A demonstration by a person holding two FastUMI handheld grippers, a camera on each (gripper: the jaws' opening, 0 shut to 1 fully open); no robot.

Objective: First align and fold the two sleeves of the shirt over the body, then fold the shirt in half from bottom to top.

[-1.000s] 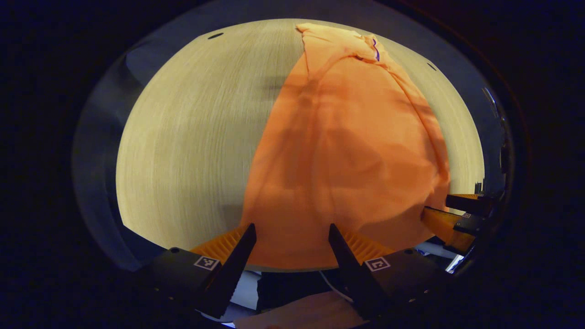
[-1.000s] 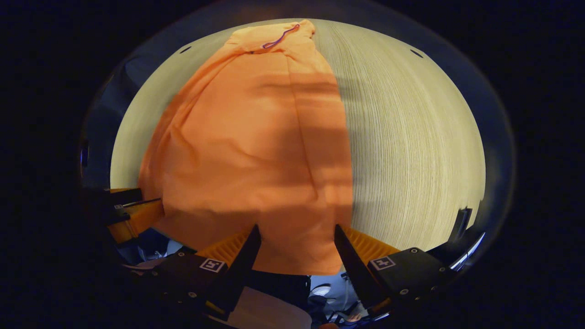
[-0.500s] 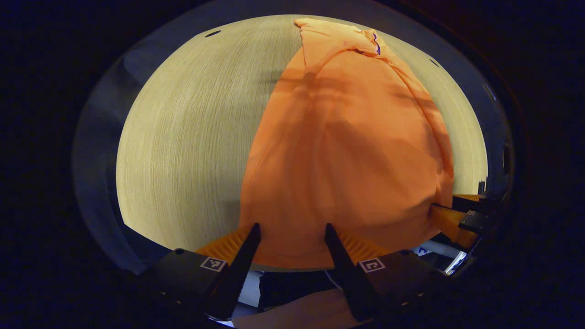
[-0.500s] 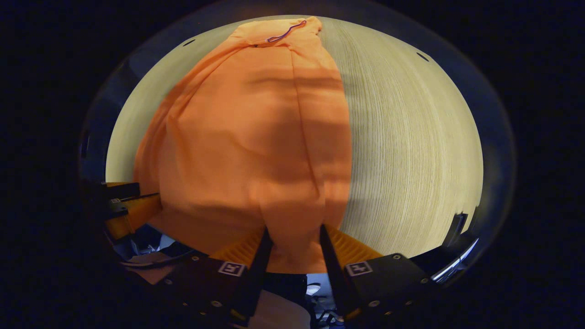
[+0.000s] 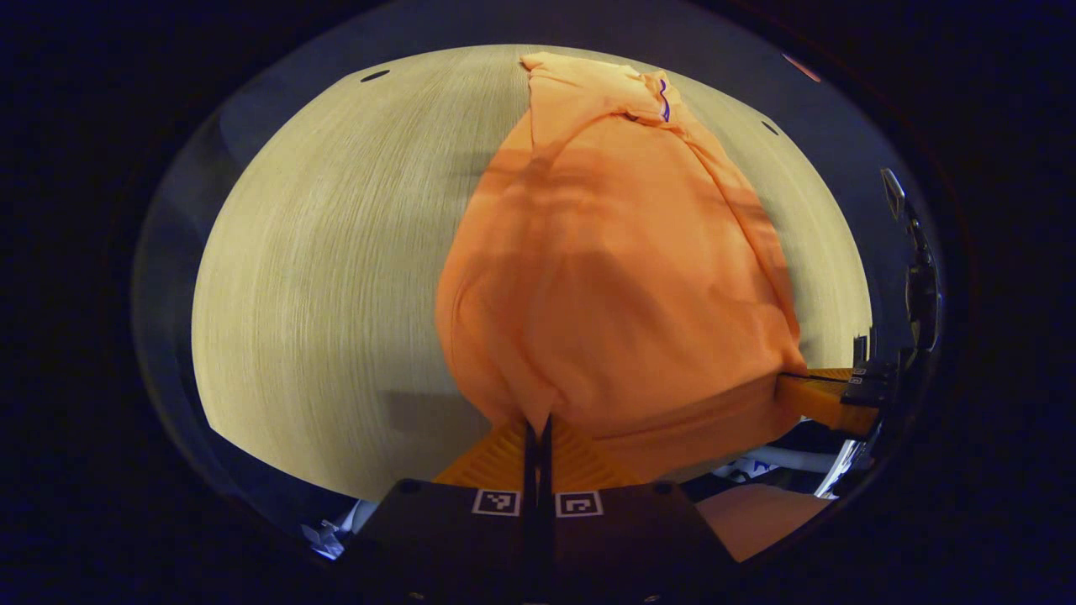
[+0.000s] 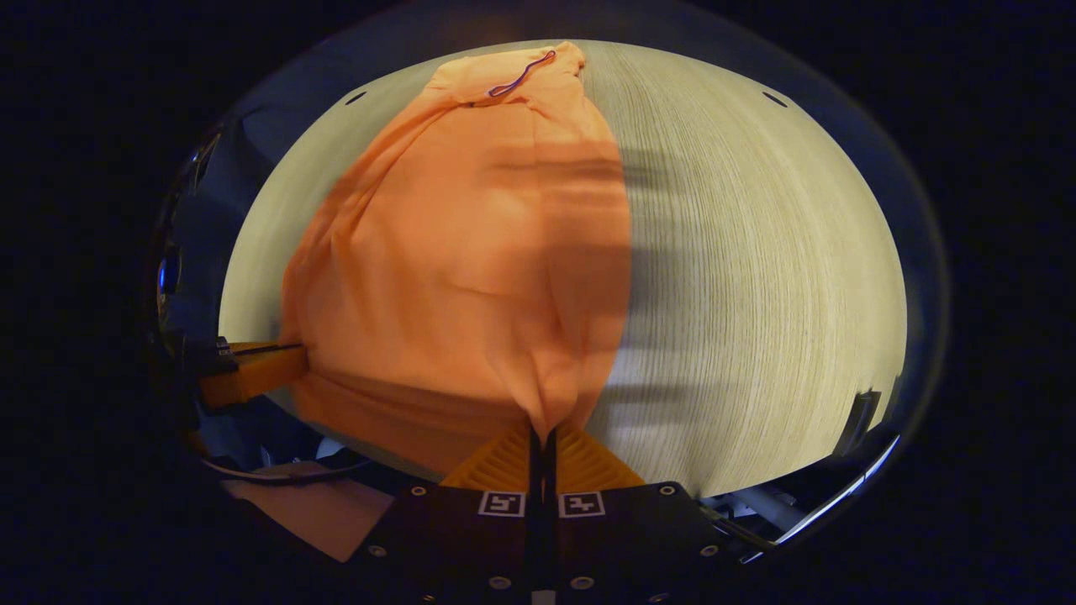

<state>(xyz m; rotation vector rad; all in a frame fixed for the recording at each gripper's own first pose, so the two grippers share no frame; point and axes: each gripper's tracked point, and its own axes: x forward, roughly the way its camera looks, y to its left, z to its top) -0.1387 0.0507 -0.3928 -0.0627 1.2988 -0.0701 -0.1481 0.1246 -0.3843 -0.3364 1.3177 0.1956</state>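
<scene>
One orange shirt (image 5: 622,277) lies lengthwise on one pale wooden table (image 5: 319,269), its collar (image 5: 651,92) at the far end and its bottom edge at the near edge of the table; in the right gripper view the same shirt (image 6: 471,252) covers the left half of the table (image 6: 756,277), with the collar (image 6: 517,76) far off and a thin dark line along the neck opening; two grippers are at work, one at each near corner of the hem. In the left gripper view the left gripper (image 5: 538,424) has its two fingers pressed together with a pinch of the shirt's hem caught between them, and the cloth rises from the pinch in a bunched ridge; farther right the other gripper (image 5: 828,395) holds the opposite corner of the hem. In the right gripper view the right gripper (image 6: 542,437) likewise has its two fingers closed tight on a fold of the hem, the fabric gathering to a point just above them; at the left edge the other gripper (image 6: 252,370) touches the shirt's far hem corner; between the two pinched corners the near edge of the shirt hangs in a darker band.
</scene>
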